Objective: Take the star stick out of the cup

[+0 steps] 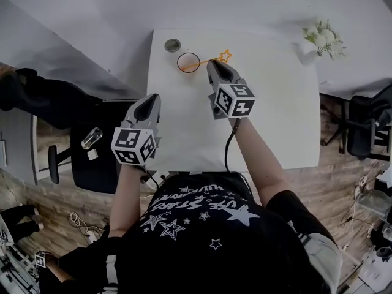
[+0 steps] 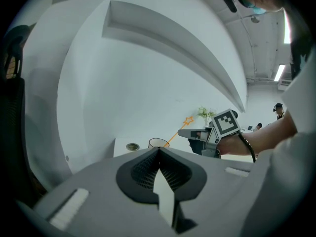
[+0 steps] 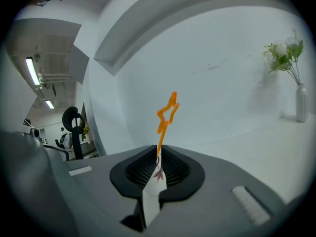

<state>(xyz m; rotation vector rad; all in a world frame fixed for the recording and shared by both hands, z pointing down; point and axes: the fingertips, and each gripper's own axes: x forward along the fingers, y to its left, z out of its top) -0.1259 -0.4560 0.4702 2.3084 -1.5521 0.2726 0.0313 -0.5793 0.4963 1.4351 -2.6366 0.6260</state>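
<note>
A dark-rimmed cup point(image 1: 188, 62) stands near the far left of the white table point(image 1: 275, 121). An orange star stick point(image 1: 211, 58) leans out of it to the right, star end up. My right gripper point(image 1: 213, 65) is beside the cup, shut on the stick's shaft. In the right gripper view the stick point(image 3: 167, 115) rises from between the closed jaws of the right gripper point(image 3: 160, 149), and the cup is hidden. My left gripper point(image 1: 149, 103) hovers at the table's left edge, shut and empty. The left gripper view shows the left gripper point(image 2: 159, 149), the cup point(image 2: 158, 142) and the star stick point(image 2: 187, 121).
A small grey round lid point(image 1: 173, 45) lies behind the cup. A white vase of flowers point(image 1: 318, 41) stands at the far right corner, also in the right gripper view as the vase point(image 3: 299, 102). A black chair point(image 1: 92, 146) stands left of the table.
</note>
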